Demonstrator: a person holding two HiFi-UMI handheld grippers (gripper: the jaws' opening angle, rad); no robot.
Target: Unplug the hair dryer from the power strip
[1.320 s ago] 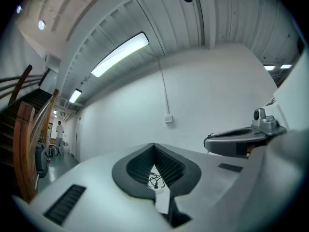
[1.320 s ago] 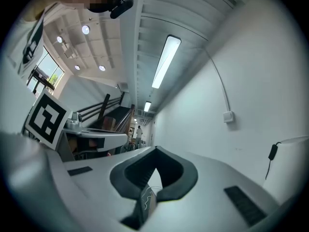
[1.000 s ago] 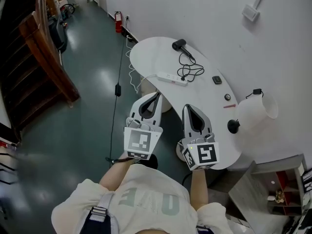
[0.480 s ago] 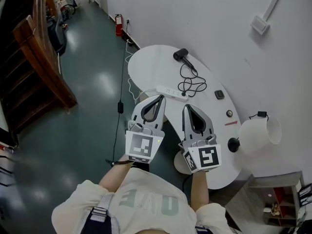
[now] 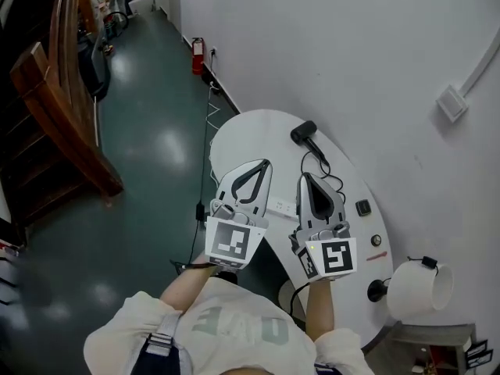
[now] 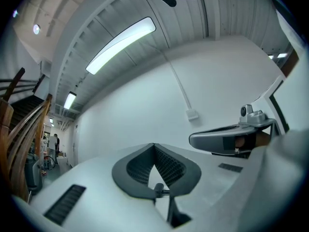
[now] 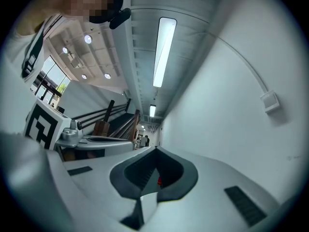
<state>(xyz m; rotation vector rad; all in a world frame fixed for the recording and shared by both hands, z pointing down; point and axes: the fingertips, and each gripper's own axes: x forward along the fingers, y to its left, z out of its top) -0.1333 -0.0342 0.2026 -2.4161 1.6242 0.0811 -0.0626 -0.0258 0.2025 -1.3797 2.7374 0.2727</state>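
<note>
Far left, a wooden staircase (image 5: 55, 123) runs beside the dark green floor (image 5: 156, 139), with a red fire extinguisher (image 5: 198, 55) against the wall up the corridor.

Moving in, here's the left gripper (image 5: 264, 165), held up in front of the person, marker cube facing the head camera. Its own view shows the two jaws pressed together at the tips with nothing between them, only white wall beyond. It hangs over the left edge of the white table (image 5: 250, 135).

Between the two grippers a short stretch of the white power strip (image 5: 283, 207) peeks out on the tabletop; the rest of it is covered.

Next, the right gripper (image 5: 304, 178), side by side with the left and close to it. Jaws closed here too, nothing in them, its view looking down the corridor.

Just past the right gripper's tips lies the black hair dryer (image 5: 307, 135) near the table's far end, and its black cord (image 5: 333, 183) loops back toward the strip. The plug itself is hidden behind the gripper.

Further right on the table there's a small dark square object (image 5: 362, 207), then a small round thing (image 5: 376, 241), and a white lamp shade (image 5: 420, 291) at the near right corner. On the wall above, a small white box (image 5: 451, 102).
</note>
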